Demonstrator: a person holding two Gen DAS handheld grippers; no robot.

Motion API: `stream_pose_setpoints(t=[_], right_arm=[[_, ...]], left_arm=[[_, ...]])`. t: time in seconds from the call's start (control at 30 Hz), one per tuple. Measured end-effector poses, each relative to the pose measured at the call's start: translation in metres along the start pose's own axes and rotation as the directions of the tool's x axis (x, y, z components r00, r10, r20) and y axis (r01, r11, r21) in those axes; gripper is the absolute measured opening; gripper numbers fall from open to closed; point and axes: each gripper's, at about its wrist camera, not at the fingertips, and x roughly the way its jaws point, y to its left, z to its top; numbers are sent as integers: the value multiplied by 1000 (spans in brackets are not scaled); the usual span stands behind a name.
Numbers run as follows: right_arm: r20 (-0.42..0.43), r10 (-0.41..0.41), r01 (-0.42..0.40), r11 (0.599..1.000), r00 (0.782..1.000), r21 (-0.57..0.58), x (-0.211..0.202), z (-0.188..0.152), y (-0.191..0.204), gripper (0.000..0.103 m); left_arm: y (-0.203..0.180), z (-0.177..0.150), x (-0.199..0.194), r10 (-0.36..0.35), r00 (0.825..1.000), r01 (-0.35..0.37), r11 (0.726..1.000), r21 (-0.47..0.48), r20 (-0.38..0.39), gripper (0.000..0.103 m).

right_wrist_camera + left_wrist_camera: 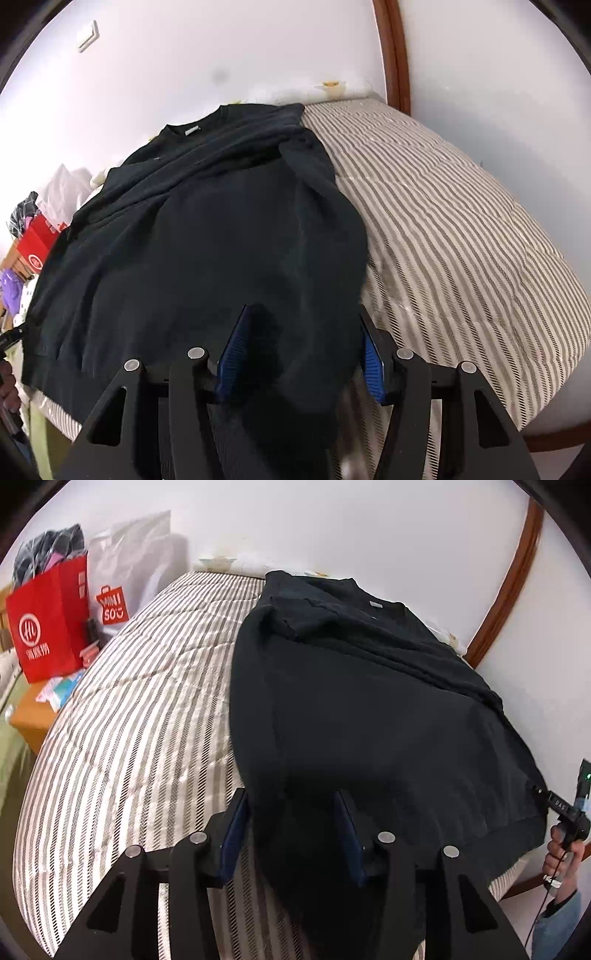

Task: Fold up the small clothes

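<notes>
Left wrist: black sweater (369, 709) hem (bed (122, 716) edge) between open hand-held gripper (291, 801) fingers.

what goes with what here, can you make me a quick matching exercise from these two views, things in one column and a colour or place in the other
Things:
1. sweater
2. bedspread
3. paper bag
4. left gripper

Descriptions:
a. red, standing left of the bed
b. black, spread flat on the bed
c. open, at the sweater's near hem
d. striped grey and white, under the sweater

Pairs: 1-b, 2-d, 3-a, 4-c
</notes>
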Motion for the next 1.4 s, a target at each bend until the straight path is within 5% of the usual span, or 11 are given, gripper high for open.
stream_pose_setpoints(t=[0.13,0.23,0.3,0.57,0.9,1.1,1.4], right_arm=[[4,2,-2,999,1000,-51,6,0,18,49],[-2,2,-3,993,1000,-114,6,-4,29,13],[18,25,-23,993,1000,-112,-3,-4,26,8],[162,138,-121,987,977,-109,-79,11,6,7],[244,152,-130,986,958,-106,-83,64,19,7],[290,145,-122,988,946,-95,-61,134,36,7],[202,173,-181,983,964,24,38,218,39,7]], left_arm=[[-12,-1,4,49,999,-49,998,48,1,42],[-18,-5,2,66,998,-64,994,91,-12,13],[-17,-5,-5,55,998,-55,994,93,1,10],[-21,6,-68,-79,991,64,989,135,107,10],[-14,57,-81,-148,963,136,988,67,226,10],[-19,118,-62,-121,955,112,993,48,270,10],[-15,198,30,-74,978,75,997,-2,194,10]])
